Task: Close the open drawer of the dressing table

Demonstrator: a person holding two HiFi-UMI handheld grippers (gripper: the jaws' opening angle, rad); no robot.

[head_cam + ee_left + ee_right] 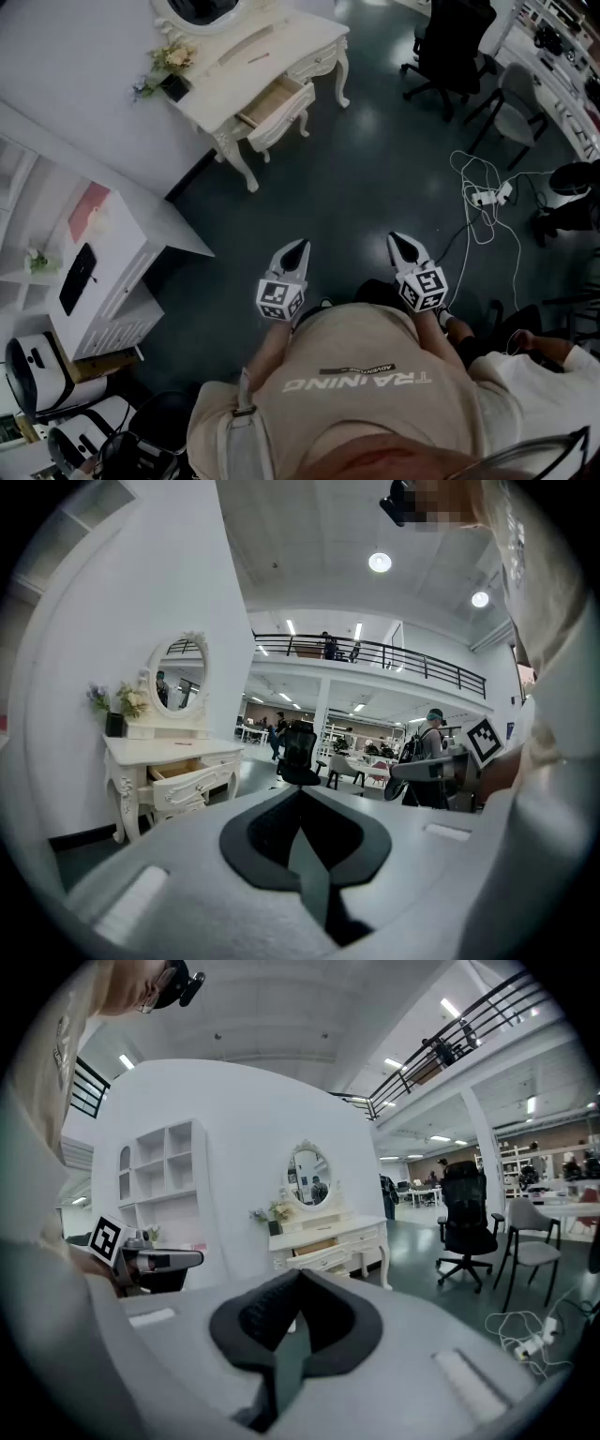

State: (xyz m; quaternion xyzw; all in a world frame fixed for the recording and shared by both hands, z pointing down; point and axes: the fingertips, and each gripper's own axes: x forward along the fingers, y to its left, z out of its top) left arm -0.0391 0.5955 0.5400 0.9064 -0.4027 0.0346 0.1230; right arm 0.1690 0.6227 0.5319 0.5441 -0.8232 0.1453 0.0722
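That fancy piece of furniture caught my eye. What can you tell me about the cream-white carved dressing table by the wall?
The cream-white carved dressing table stands against the white wall on curved legs and looks like painted wood. An oval mirror rises at its back, and a dark pot of flowers sits at one end of the top. One drawer, plain wood inside, is pulled out; the one beside it is shut.
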